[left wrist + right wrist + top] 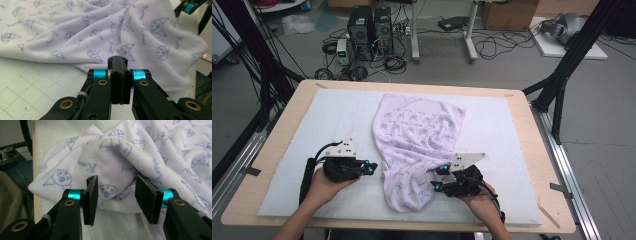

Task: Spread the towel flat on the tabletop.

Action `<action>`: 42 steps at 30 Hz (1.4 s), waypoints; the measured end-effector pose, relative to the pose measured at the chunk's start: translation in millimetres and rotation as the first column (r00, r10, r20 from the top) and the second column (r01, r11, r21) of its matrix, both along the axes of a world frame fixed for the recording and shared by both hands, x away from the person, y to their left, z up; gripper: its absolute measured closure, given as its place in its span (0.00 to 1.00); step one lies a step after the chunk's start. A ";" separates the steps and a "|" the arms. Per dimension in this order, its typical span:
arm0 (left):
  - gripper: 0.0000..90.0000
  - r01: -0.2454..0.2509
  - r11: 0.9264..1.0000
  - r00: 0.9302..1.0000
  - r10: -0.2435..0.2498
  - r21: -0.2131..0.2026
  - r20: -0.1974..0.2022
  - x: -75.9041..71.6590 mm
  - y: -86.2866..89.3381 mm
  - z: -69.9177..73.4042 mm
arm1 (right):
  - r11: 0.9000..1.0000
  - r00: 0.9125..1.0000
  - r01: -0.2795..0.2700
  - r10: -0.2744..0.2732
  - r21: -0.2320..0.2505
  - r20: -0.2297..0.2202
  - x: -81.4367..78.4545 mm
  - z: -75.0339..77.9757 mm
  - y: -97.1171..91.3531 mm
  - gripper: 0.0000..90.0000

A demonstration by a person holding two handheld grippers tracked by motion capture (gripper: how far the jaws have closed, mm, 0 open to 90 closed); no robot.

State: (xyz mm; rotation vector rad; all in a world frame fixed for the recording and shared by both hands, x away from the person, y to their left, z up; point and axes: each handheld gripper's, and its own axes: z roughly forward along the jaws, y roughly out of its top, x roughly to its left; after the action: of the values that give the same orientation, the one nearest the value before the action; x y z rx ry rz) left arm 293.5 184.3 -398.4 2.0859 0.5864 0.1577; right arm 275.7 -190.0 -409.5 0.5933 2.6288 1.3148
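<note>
A lilac towel [417, 135] printed with small cartoon faces lies crumpled on the white gridded mat [332, 120], running from the far middle toward the near edge. My left gripper [371, 169] lies just left of the towel's left edge, pointing at it. Its jaws [117, 60] are shut together with nothing between them, and the towel's hem [100, 32] sits just beyond the tips. My right gripper [438, 178] is at the towel's near right edge. In the right gripper view it [116, 186] stands open, with a raised fold of towel [112, 152] bulging between the pads.
The mat rests on a wooden table [282, 130] with a bare rim all round. Black frame posts [562, 75] stand at both far corners. On the floor beyond are computer towers [372, 30] and tangled cables. The other gripper's tip [190, 7] shows at the top right of the left gripper view.
</note>
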 end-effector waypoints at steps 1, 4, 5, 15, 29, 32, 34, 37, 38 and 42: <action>1.00 0.010 1.000 1.000 -0.010 -0.003 -0.001 -1.9 0.5 0.4 | 1.000 1.000 0.000 0.000 0.000 0.000 0.0 0.0 0.0 0.59; 0.75 0.053 0.999 0.999 -0.053 0.002 -0.005 -7.8 -12.9 -4.9 | 1.000 1.000 0.008 -0.008 -0.001 0.008 -5.0 1.0 -6.0 0.59; 0.75 0.062 0.998 0.998 -0.062 0.021 -0.007 -7.9 -19.5 -7.5 | 1.000 1.000 0.008 -0.008 -0.001 0.008 -5.0 1.0 -6.0 0.59; 0.80 0.162 0.979 0.985 -0.153 0.126 -0.079 4.7 -73.5 -35.3 | 0.999 0.999 0.050 -0.050 0.019 0.016 -8.6 -0.9 -28.0 0.58; 0.97 -0.005 1.000 0.998 0.005 -0.006 0.055 -0.2 1.1 29.8 | 0.999 0.998 0.043 -0.043 -0.005 0.043 -7.2 0.8 -21.9 0.62; 0.97 -0.092 0.996 0.994 0.092 0.003 0.064 11.5 13.9 32.8 | 0.999 0.998 0.048 -0.047 -0.011 0.034 -0.6 -1.2 -18.3 0.63; 0.95 -0.116 0.993 0.993 0.116 0.008 0.015 21.6 13.2 23.2 | 0.999 0.999 0.048 -0.047 -0.015 0.027 2.6 -3.1 -14.7 0.63; 0.82 -0.117 0.993 0.993 0.117 0.015 -0.034 28.7 9.1 7.9 | 0.999 0.999 0.037 -0.036 -0.031 0.026 3.1 -4.0 -10.5 0.64; 0.70 -0.114 0.993 0.993 0.114 0.005 -0.040 27.3 8.3 5.1 | 0.999 0.999 0.035 -0.034 -0.034 0.027 1.6 -3.6 -8.7 0.64; 0.59 -0.083 0.997 0.996 0.083 0.011 -0.020 14.2 11.9 3.3 | 0.999 0.999 0.018 -0.016 -0.046 0.036 -7.2 -2.8 -8.3 0.64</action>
State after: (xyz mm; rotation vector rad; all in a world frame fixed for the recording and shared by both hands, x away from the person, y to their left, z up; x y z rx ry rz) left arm 307.7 196.2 -395.1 2.0759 0.6858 0.1878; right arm 268.5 -198.3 -412.3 0.5788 2.6121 1.2440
